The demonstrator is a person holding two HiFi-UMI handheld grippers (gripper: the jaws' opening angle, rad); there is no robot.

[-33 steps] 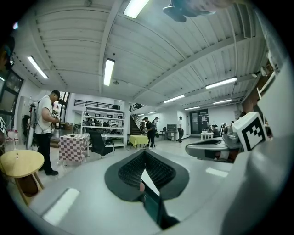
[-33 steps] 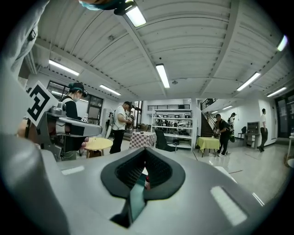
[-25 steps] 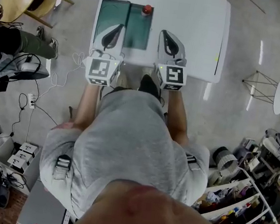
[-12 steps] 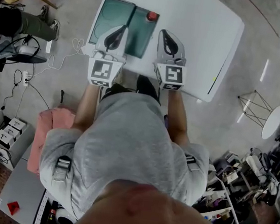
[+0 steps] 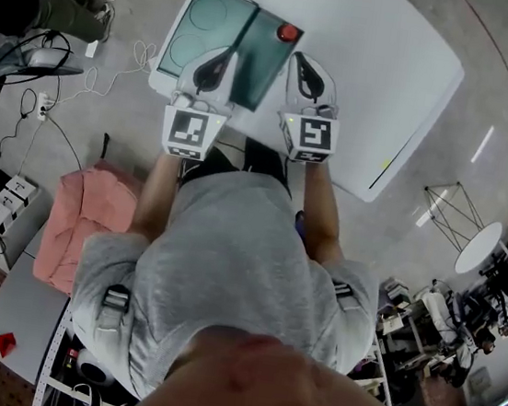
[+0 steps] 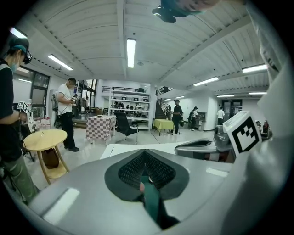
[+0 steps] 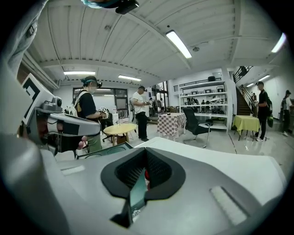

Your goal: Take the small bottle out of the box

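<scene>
Looking at the small bottle [image 5: 287,33] first: only showing its red cap from above, tucked into the far right corner of the teal box [image 5: 207,33], in the darker right-hand half. Not touched by anything, and sitting apart from both tongs. Also peeks through as a thin red sliver in the right gripper view, just past the closed jaws.

Got the box lying open near the left edge of the white bench [image 5: 374,65], with two round outlines in its lighter left half.

Holding the left tongs [image 5: 225,57] over the near side of the box, roughly where the two halves meet, jaws pressed together on nothing. Same deal with the right tongs [image 5: 302,63]: closed, empty, just beside the box's right edge over bare bench. Can't tell how high either one is above the surface. Marker cubes facing up at the near end of both.

Further out, seeing a pink cloth [image 5: 80,221] on the floor [image 5: 476,208] to the left, plus a round wooden table [image 6: 45,140] with people standing around it in the left gripper view.
</scene>
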